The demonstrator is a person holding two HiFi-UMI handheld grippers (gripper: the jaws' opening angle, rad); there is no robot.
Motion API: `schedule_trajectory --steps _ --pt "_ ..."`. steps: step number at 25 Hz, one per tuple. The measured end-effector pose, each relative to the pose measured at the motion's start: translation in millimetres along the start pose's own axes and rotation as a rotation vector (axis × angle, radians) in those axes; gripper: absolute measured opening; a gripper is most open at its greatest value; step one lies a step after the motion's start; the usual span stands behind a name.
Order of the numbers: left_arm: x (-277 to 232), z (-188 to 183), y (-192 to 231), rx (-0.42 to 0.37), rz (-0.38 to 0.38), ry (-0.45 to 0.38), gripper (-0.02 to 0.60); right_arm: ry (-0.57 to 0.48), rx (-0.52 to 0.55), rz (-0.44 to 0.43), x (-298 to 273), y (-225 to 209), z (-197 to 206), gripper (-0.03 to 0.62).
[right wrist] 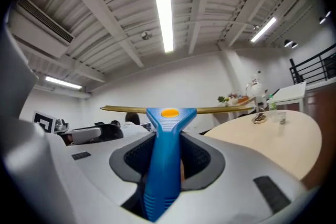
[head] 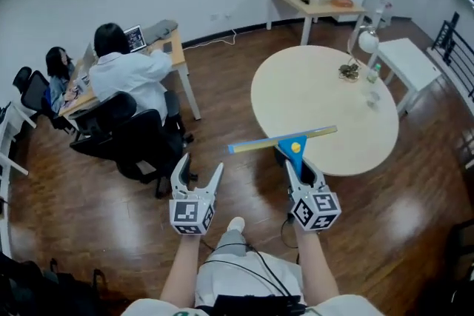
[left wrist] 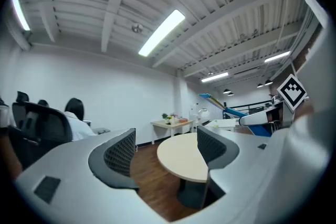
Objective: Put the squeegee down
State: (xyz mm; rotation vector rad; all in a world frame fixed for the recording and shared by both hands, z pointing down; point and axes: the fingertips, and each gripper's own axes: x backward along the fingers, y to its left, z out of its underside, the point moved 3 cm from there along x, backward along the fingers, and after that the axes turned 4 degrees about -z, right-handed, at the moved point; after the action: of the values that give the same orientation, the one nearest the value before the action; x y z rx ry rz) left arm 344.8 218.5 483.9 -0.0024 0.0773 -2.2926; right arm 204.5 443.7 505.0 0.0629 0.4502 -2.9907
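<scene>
My right gripper (head: 301, 169) is shut on the blue handle of a squeegee (head: 290, 145), whose long yellow-edged blade lies crosswise over the near edge of the round beige table (head: 311, 89). In the right gripper view the squeegee (right wrist: 167, 149) stands straight out between the jaws, with the table (right wrist: 283, 139) to its right. My left gripper (head: 198, 177) hangs open and empty over the wooden floor, left of the table. The left gripper view has the gripper (left wrist: 165, 152) pointing level at the table (left wrist: 184, 157), with nothing between the jaws.
A lamp (head: 365, 41), a small dark object (head: 348, 71) and a bottle (head: 373, 73) stand on the table's far right. Two people sit at a desk (head: 169, 48) with office chairs (head: 122, 131) at left. A side table (head: 311, 2) with plants and a white bench (head: 409, 63) stand beyond.
</scene>
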Motion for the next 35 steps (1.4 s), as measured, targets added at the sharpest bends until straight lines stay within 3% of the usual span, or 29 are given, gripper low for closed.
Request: schedule_trajectory --steps 5,14,19,25,30,35 --pt "-93 7 -68 -0.004 0.255 -0.013 0.365 -0.058 -0.005 0.213 19 -69 -10 0.155" --pt "-208 6 -125 -0.010 0.578 -0.054 0.365 -0.152 -0.026 0.525 27 -134 -25 0.155" --pt "-244 0 -128 0.034 0.632 -0.041 0.365 -0.136 -0.029 0.593 17 -143 -30 0.155" --pt "-275 1 -166 0.027 0.699 -0.031 0.365 -0.137 -0.033 0.658 33 -174 -36 0.155" --pt "-312 12 -207 0.014 0.711 -0.014 0.365 -0.128 -0.053 0.666 31 -235 -32 0.155" --pt "-354 19 -256 0.049 0.656 -0.015 0.365 -0.083 -0.056 0.611 23 -317 -31 0.155"
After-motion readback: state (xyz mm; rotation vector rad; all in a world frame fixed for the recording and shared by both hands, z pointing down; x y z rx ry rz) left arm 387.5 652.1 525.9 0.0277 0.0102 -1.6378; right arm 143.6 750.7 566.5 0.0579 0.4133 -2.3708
